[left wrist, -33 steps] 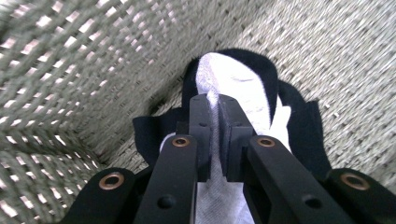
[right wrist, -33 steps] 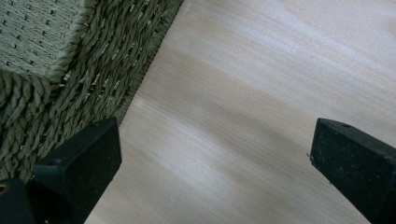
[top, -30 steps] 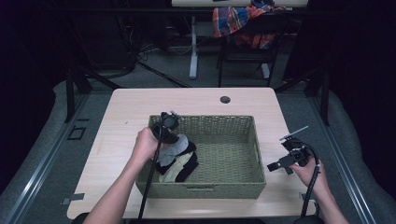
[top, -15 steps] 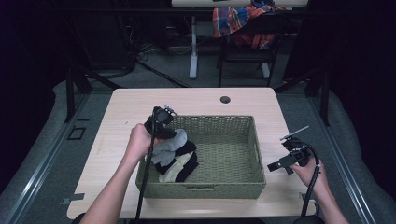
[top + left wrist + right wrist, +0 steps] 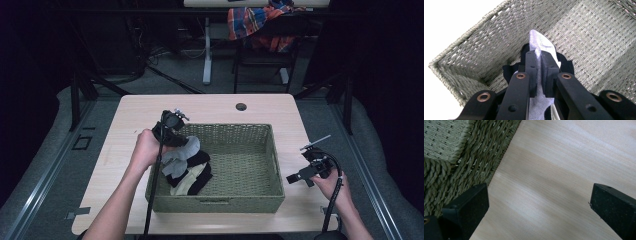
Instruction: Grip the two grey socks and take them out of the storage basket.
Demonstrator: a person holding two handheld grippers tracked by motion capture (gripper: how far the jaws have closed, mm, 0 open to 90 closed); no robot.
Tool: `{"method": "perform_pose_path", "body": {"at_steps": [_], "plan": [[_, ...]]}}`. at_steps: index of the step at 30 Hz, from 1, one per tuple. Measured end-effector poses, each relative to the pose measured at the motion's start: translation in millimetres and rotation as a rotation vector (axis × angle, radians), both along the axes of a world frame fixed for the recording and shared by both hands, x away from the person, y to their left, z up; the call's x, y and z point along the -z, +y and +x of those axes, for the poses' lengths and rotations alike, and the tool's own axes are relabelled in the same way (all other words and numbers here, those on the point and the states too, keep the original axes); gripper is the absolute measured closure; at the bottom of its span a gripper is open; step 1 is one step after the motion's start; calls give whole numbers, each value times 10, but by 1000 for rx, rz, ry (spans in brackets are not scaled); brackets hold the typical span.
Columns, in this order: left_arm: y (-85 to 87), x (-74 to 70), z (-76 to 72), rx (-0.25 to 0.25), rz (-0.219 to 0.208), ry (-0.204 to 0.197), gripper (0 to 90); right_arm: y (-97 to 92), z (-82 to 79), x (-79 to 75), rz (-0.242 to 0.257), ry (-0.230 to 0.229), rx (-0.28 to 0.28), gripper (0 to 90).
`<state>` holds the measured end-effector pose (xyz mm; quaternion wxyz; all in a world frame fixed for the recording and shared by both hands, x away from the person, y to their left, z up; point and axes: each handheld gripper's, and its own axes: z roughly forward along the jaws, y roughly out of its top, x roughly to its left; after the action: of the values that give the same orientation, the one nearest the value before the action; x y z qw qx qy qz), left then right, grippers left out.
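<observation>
The lower end of the grey sock (image 5: 539, 47) was cut off below the left gripper (image 5: 539, 72), whose jaws were clamped on it. It hung over the left end of the woven basket (image 5: 260, 202), long axis roughly upright, above a heap of black and cream socks (image 5: 192, 176). The right gripper (image 5: 537, 202) stood wide apart and empty over the table (image 5: 564, 170), just beside the basket's outer wall.

Grey sock lifted from the pile

The left gripper (image 5: 176, 131) has been raised at the basket's (image 5: 260, 131) left rim, the grey sock (image 5: 181, 151) drawn up.
</observation>
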<state>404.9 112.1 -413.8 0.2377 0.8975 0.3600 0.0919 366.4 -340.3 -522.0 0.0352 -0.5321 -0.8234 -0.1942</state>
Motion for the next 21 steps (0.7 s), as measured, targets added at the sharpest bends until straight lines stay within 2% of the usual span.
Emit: {"method": "perform_pose_path", "body": {"at_steps": [5,7,10,12,13,16,20,21], "plan": [[15,-61,2,-6,-2,-5,856,3,-8,1,2,-5,3,19],[22,-90,4,-9,0,-8,855,10,-21,14,10,-16,26,19],[50,-145,7,-15,-11,-14,856,-12,-6,-4,-5,4,-7,19],[56,-170,10,-19,-12,-19,856,-4,-11,7,11,-2,4,20],[56,-186,13,-16,-7,-17,856,13,-22,21,21,-14,29,20],[59,-229,15,-17,-1,-23,856,-5,-2,-1,-5,7,-14,20],[104,-340,24,-28,0,-36,856,-4,-5,6,0,5,-6,20],[117,-359,25,-29,0,-38,856,9,-19,18,11,-12,22,20]]}}
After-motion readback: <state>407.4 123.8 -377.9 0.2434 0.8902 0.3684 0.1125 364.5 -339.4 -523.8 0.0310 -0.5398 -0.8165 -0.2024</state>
